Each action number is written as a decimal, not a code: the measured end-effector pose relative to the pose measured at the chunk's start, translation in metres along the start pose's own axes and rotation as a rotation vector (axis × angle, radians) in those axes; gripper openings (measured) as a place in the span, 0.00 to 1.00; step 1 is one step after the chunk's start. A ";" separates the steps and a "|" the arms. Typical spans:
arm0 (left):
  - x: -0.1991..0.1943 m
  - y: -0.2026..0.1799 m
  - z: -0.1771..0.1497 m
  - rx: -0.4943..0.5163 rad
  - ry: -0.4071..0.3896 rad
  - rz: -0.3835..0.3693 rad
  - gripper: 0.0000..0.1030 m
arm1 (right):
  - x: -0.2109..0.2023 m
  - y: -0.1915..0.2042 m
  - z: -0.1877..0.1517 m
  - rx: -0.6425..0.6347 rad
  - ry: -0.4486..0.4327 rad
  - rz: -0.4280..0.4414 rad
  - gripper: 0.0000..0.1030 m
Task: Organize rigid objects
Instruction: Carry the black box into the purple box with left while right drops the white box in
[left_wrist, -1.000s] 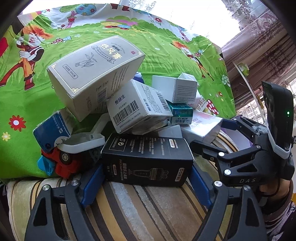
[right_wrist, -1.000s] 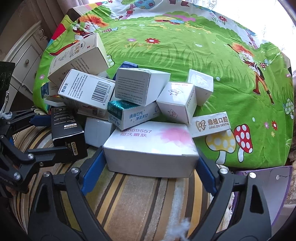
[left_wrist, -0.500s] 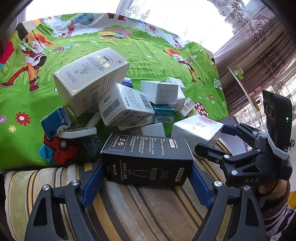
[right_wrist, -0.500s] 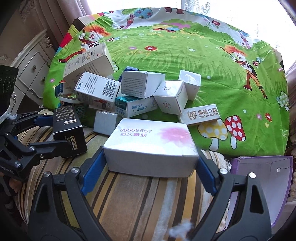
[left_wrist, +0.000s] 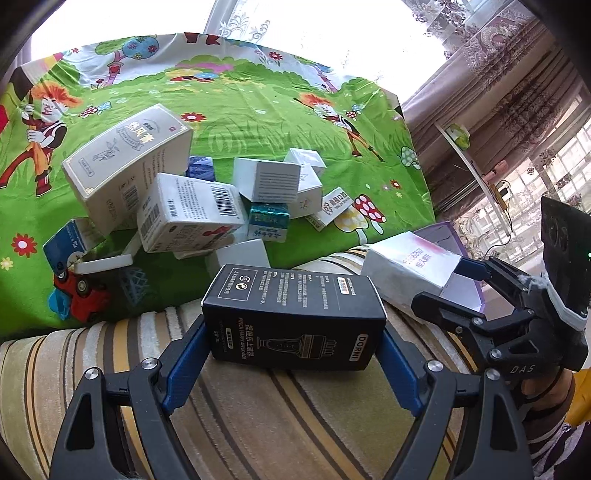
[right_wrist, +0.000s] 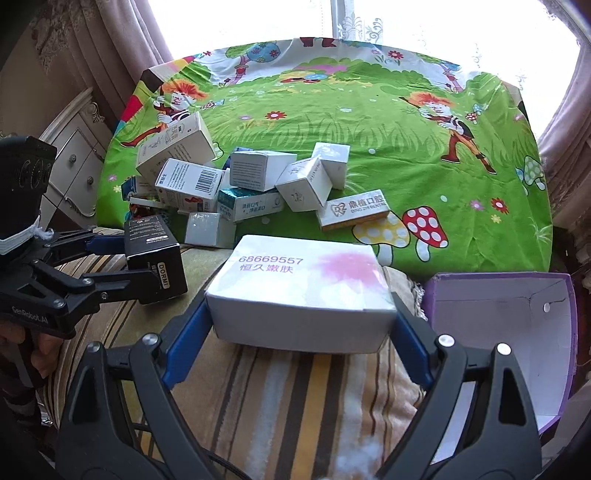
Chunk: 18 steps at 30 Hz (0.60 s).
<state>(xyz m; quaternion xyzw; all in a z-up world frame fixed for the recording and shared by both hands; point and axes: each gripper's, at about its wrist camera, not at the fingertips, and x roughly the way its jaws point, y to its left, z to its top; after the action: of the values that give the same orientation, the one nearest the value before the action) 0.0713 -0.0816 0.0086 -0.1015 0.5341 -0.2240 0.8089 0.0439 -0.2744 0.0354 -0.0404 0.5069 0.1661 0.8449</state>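
My left gripper (left_wrist: 291, 354) has its blue pads pressed on both ends of the black DORMI box (left_wrist: 293, 317), low centre of frame, over the striped cushion (left_wrist: 258, 424). My right gripper (right_wrist: 301, 343) clamps the white box with pink print (right_wrist: 301, 291) likewise. The purple open box (right_wrist: 517, 325) sits lower right, possibly empty. The remaining carton pile (right_wrist: 258, 181) lies mid-frame on the green cartoon cloth (right_wrist: 406, 122).

Green cartoon bedsheet (right_wrist: 388, 110), striped cushion (left_wrist: 258, 424), white dresser (right_wrist: 74, 162), patterned curtains (left_wrist: 498, 74).
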 end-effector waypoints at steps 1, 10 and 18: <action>0.002 -0.004 0.001 0.005 0.002 -0.004 0.84 | -0.003 -0.004 -0.002 0.009 -0.003 -0.005 0.89; 0.019 -0.051 0.009 0.080 0.025 -0.040 0.84 | -0.031 -0.060 -0.029 0.135 -0.043 -0.078 0.89; 0.045 -0.110 0.018 0.176 0.061 -0.076 0.84 | -0.049 -0.118 -0.056 0.260 -0.058 -0.189 0.89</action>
<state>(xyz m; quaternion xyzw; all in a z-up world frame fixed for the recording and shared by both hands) 0.0750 -0.2007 0.0231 -0.0434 0.5323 -0.3034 0.7891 0.0133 -0.4101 0.0388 0.0269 0.4934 0.0199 0.8692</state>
